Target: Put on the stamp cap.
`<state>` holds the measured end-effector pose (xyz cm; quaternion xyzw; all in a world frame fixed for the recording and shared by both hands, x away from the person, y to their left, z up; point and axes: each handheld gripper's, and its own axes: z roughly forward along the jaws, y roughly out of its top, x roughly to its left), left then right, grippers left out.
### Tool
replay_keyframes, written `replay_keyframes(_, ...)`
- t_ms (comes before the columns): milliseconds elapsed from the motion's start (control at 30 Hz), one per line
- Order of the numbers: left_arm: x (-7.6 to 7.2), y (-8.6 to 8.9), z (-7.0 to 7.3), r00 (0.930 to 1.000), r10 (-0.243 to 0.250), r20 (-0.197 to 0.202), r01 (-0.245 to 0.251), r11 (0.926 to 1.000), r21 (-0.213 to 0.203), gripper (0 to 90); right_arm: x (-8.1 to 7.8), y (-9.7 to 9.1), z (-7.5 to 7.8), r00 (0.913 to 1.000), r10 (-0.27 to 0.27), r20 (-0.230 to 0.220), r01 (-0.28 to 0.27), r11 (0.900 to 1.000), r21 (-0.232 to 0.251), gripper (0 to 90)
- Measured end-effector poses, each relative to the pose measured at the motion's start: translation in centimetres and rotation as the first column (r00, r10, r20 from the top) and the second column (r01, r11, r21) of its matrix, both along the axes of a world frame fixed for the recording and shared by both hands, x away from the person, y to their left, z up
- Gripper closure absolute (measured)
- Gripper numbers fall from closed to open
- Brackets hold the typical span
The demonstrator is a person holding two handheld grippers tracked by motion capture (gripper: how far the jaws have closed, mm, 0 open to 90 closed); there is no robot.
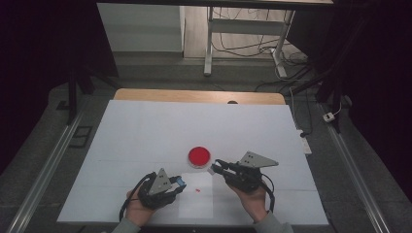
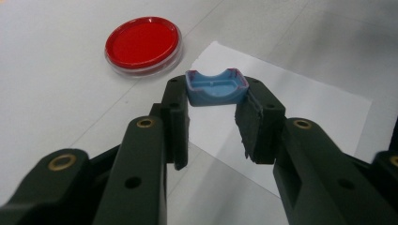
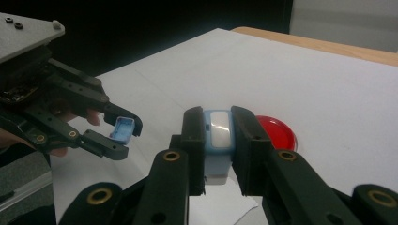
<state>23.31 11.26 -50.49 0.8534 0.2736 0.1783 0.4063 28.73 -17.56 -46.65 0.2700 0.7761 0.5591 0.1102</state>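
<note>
Both grippers mid-sheet — red dish point(image 1: 199, 156) adjacent.

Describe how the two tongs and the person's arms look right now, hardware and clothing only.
Both the left tongs and the right tongs are black, with two flat jaws on linkage arms studded with brass-coloured pivot bushings. Each carries a grey three-cornered plate with small dark holes on top, and a black cable loops from its body. Grey sleeve cuffs show at the wrists.
</note>
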Motion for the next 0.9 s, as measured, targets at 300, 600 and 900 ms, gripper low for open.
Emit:
replay_keyframes(300,1.3,-1.3,1.0,0.9998,-0.017,0.011,0.017,0.9997,-0.015,65.1,0.0,-0.3,0.0,0.9999,-0.010,-0.003,0.010,0.9999,0.007,75.8)
replay_keyframes(600,1.6,-2.6,0.4,0.9997,-0.024,0.003,0.024,0.9992,-0.032,65.1,-0.2,0.0,0.0,1.0000,-0.004,0.003,0.004,1.0000,0.004,75.8)
replay_keyframes(900,1.4,-3.7,-0.1,0.9992,-0.040,-0.005,0.040,0.9991,-0.017,65.1,-0.3,0.2,0.0,1.0000,0.002,0.006,-0.002,1.0000,0.004,75.8)
